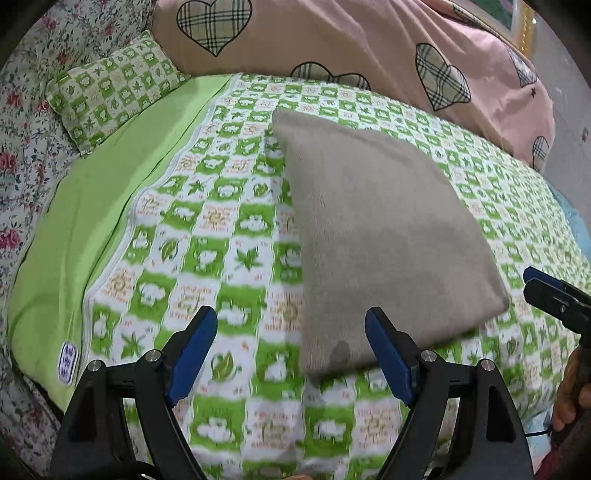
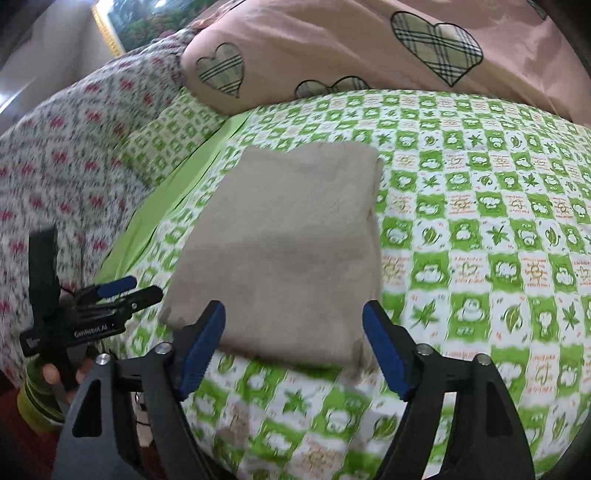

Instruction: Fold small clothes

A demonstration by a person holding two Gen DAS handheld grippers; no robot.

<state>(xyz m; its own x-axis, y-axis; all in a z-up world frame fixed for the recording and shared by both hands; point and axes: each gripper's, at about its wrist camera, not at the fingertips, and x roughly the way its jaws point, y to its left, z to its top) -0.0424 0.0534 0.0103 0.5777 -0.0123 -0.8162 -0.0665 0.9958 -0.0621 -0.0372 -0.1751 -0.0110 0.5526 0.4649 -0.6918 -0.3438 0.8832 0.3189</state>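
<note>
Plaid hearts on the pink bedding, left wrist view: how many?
5 at least: one top centre, one low at the sheet edge, partly hidden, one right of centre, two cut off at the right. Folds may hide more.

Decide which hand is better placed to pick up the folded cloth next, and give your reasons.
Right, narrowly. The right tool has the grey folded cloth's near edge between its open fingers. The left tool is open too, but only a corner lies between its fingers.

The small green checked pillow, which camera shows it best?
The left wrist view: the small pillow lies whole and fairly sharp at upper left. In the right wrist view the same pillow is blurred, and the pink heart quilt partly covers it.
</note>
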